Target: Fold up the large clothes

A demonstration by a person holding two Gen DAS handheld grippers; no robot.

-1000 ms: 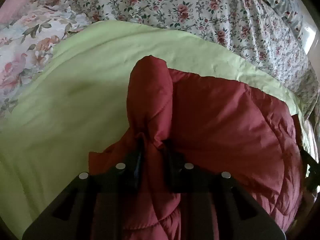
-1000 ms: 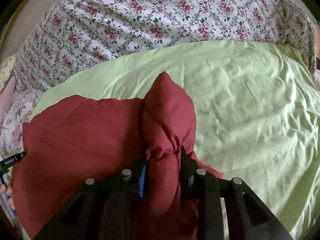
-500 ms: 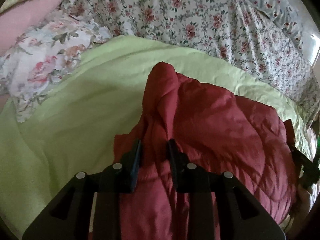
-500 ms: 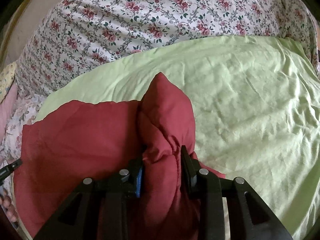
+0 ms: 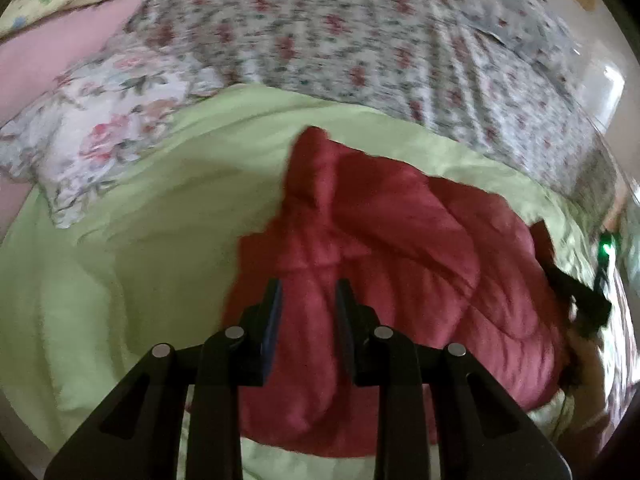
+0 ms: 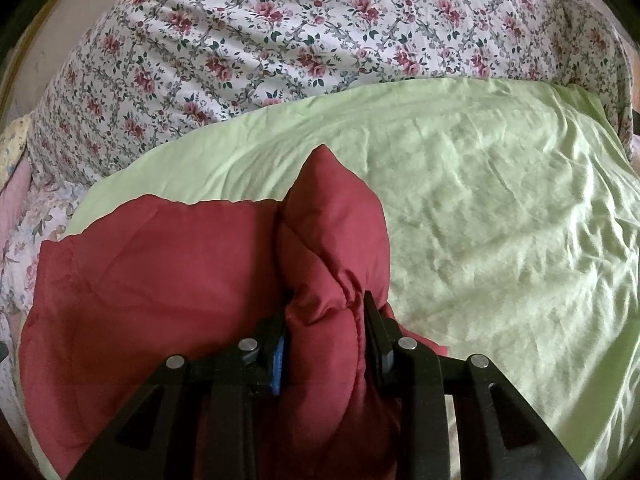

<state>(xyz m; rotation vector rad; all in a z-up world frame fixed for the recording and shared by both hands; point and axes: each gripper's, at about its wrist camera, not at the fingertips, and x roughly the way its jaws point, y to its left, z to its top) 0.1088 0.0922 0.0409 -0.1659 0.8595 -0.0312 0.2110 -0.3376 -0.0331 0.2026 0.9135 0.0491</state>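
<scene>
A dark red quilted garment lies on a light green sheet. My left gripper has its fingers either side of a bunched fold at the garment's left end; the fold still fills the gap. The view is blurred. The right gripper also shows at the right edge of the left wrist view. In the right wrist view my right gripper is shut on a puffy corner of the same garment, which spreads to its left over the green sheet.
A rose-print cover fills the back of the bed. A floral pillow and a pink pillow lie at the left in the left wrist view.
The left gripper has pulled back and tilted up, its fingers spread wider, and the fold stands lower between them. The right gripper holds its corner and has barely moved.
</scene>
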